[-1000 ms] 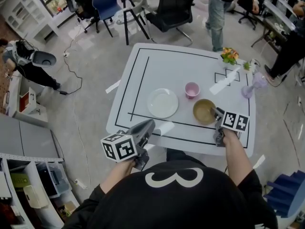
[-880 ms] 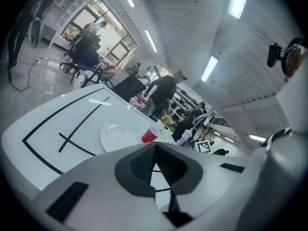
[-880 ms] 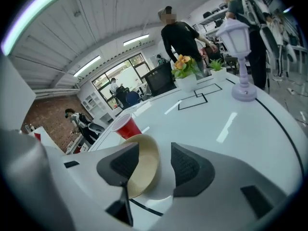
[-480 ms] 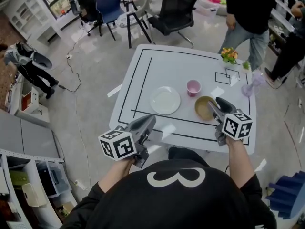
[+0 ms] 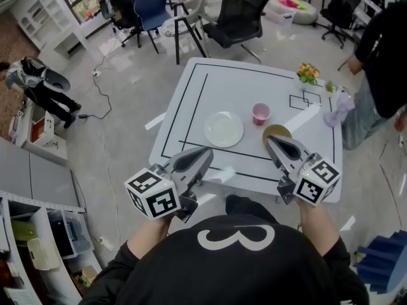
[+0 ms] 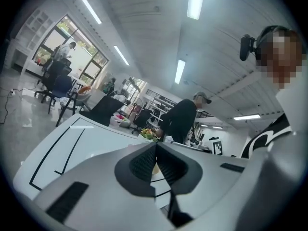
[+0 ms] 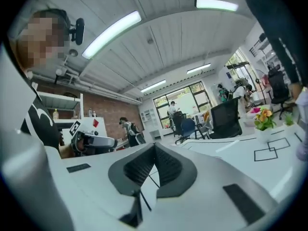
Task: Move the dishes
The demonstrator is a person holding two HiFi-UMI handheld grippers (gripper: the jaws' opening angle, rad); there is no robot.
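Raised off the table point(image 5: 191, 100), left gripper point(image 5: 205, 153) and right gripper point(image 5: 272, 141) are clenched empty, the right's jaws having just closed on nothing; descending shut could shove the tan bowl point(image 5: 276, 131).

1. A round white plate point(image 5: 224, 129) lies flat, right way up and empty, near the middle of the white table point(image 5: 191, 94).
2. A small pink cup point(image 5: 261, 114) stands upright, mouth up, to the right of the plate, near it but apart.
3. A tan bowl point(image 5: 275, 131) sits upright just beside the cup, on its near side and right of the plate. Its near part is hidden.
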